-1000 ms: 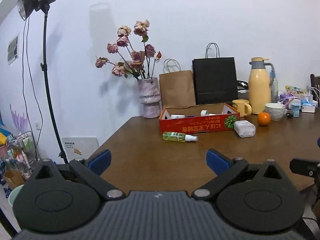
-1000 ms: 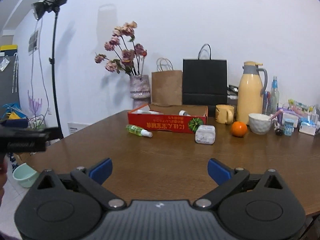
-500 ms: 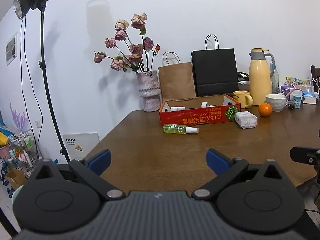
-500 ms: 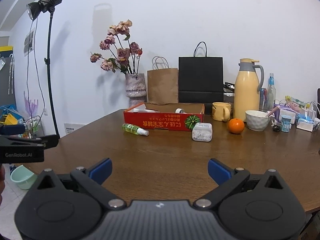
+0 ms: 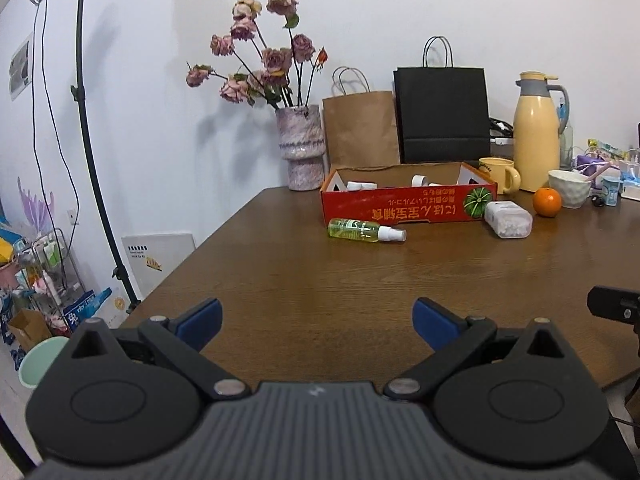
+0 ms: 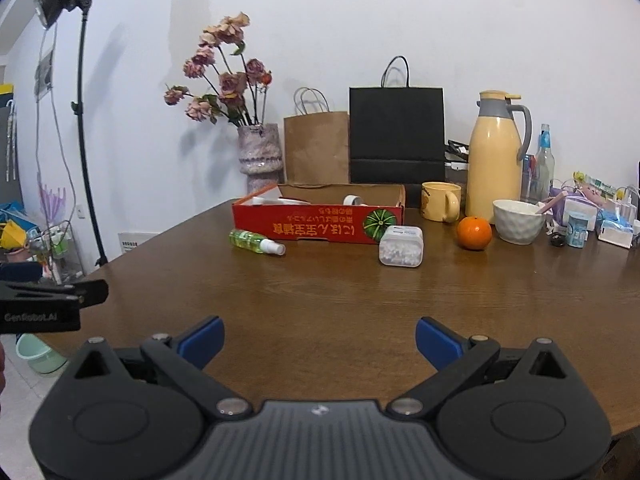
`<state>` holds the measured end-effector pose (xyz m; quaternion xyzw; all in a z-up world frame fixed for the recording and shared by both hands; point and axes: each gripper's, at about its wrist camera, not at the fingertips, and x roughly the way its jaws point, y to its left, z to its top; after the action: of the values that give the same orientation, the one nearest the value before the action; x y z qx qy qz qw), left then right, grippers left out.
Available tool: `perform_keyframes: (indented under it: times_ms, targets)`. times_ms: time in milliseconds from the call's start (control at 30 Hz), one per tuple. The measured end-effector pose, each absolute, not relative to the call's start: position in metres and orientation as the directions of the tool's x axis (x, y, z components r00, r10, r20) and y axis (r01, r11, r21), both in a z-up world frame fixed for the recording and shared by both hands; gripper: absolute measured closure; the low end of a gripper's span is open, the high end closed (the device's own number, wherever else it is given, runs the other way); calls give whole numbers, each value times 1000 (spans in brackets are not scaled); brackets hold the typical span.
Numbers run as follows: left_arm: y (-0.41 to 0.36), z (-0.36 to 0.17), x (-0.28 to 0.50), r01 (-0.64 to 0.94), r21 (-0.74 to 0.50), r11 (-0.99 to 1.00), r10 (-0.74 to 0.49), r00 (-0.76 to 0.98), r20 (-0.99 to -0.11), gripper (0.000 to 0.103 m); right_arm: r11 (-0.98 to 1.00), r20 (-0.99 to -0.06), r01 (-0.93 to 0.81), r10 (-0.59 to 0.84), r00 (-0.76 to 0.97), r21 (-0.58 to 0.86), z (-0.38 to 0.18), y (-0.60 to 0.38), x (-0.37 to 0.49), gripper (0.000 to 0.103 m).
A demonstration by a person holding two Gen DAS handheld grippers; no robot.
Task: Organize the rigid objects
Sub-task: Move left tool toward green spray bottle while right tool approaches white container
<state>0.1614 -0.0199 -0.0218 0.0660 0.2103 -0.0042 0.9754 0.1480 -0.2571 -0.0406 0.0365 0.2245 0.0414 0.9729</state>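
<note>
"GenRobot.AI" is printed in pale letters on the black body of the left tongs (image 6: 40, 304), seen at the left edge of the right wrist view. The red box (image 6: 320, 226) at the desk's far edge carries yellow characters printed upside down, not legible. The green spray bottle (image 5: 366, 231) has a label too small to read.

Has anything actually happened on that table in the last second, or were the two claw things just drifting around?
Only drifting: both views shifted slightly, so the hand-held grippers moved a little. The left gripper and right gripper remain open, holding nothing. The green spray bottle and white container lie where they were, in front of the red box.
</note>
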Motion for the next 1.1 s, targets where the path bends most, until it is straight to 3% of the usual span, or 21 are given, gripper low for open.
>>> perform_keyframes:
  times_ms: [400, 633, 767, 933, 1033, 1100]
  targets:
    - [-27, -28, 238, 51, 85, 995, -5, 887, -462, 0, 995, -466, -50, 82, 881, 81, -45, -269, 218, 1]
    - [-40, -30, 316, 120, 14, 993, -96, 852, -515, 0, 998, -488, -46, 56, 871, 31, -36, -285, 284, 1]
    - [-43, -31, 378, 80, -45, 996, -92, 828, -554, 0, 999, -502, -36, 49, 863, 36, -34, -301, 334, 1]
    - [-51, -52, 461, 27, -47, 999, -52, 749, -661, 0, 999, -558, -12, 32, 829, 40, -49, -317, 401, 1]
    - [-60, -62, 493, 102, -47, 994, -107, 742, -662, 0, 998, -607, 7, 29, 794, 58, -65, -327, 438, 1]
    - [-68, -68, 509, 81, -1, 997, -60, 738, -672, 0, 998, -626, 35, 8, 780, 57, -75, -331, 457, 2]
